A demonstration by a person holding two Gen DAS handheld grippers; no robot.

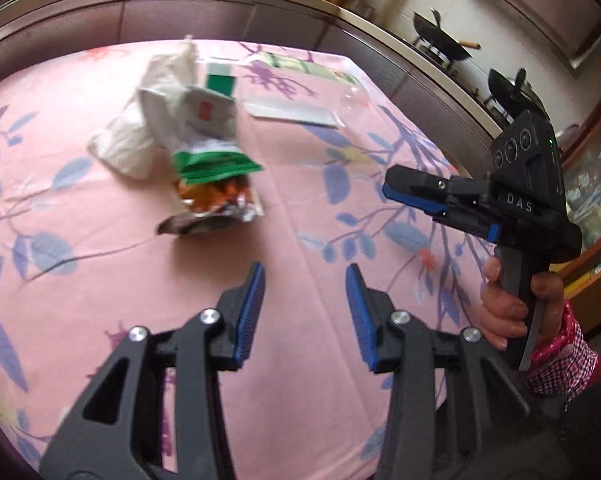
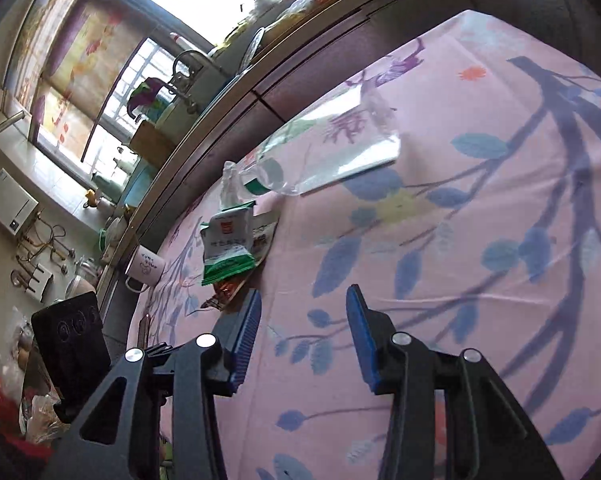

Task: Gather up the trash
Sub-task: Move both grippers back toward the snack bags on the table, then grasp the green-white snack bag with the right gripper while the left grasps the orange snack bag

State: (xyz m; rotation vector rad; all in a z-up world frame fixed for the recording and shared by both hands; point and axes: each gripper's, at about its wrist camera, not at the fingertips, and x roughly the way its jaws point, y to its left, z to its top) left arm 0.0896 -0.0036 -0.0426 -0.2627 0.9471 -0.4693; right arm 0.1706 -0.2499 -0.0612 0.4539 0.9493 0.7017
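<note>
Lying crumpled on the pink floral cloth point(image 1: 300, 240): green-and-white wrappers point(image 1: 208, 136).

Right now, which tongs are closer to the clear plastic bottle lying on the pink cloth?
Probably right. The right tongs point toward the clear plastic bottle, with bare cloth between. The left tongs face the snack wrappers instead; the bottle lies farther off, up to their right.

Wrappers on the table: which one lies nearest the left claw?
The crumpled orange and silver foil wrapper, at the front of the pile. The green-edged white packet and the white bag sit behind it, farther from the left claw.
</note>
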